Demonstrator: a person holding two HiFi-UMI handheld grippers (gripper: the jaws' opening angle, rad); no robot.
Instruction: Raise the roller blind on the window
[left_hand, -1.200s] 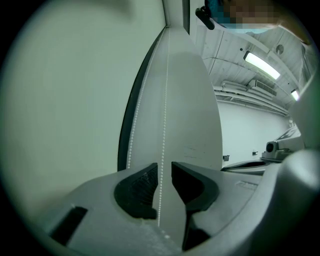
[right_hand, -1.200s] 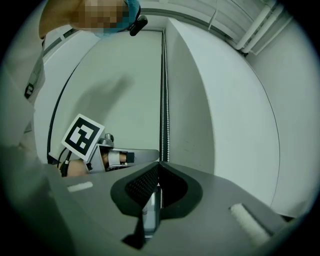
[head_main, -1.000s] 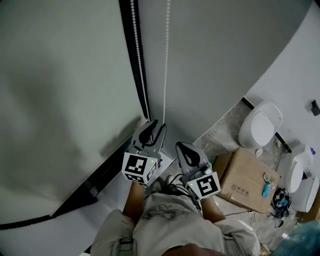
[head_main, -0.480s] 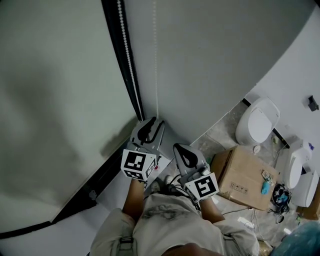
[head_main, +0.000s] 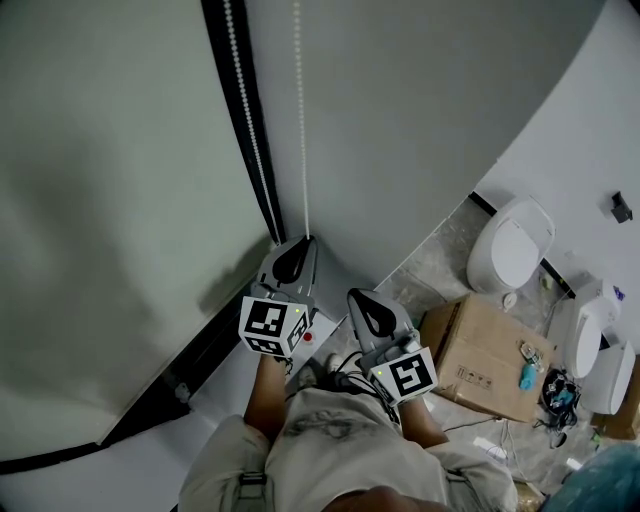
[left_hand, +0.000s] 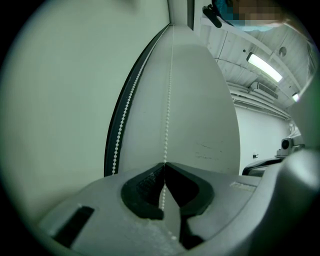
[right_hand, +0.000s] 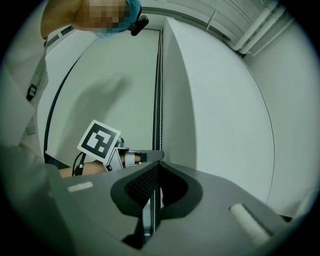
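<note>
The pale roller blind (head_main: 120, 200) hangs at the left, edged by a black window frame (head_main: 218, 60). Two strands of white bead chain run down beside it, one over the frame (head_main: 245, 130) and one over the grey wall (head_main: 300, 120). My left gripper (head_main: 303, 240) has just been closing and is shut on the wall-side strand. In the left gripper view the chain (left_hand: 169, 100) passes straight between the closed tips of the left gripper (left_hand: 164, 164). My right gripper (head_main: 357, 292) sits just right of the left one, shut and holding nothing; its closed tips (right_hand: 157, 164) face the chain.
A grey wall (head_main: 430, 130) stands right of the chain. On the floor at the right are a cardboard box (head_main: 490, 360), white toilets (head_main: 510, 245) and small clutter (head_main: 560, 395). The person's legs fill the bottom of the head view.
The left gripper's jaws, open around the wall-side strand before, have closed on it. The right gripper has stayed shut and still.
</note>
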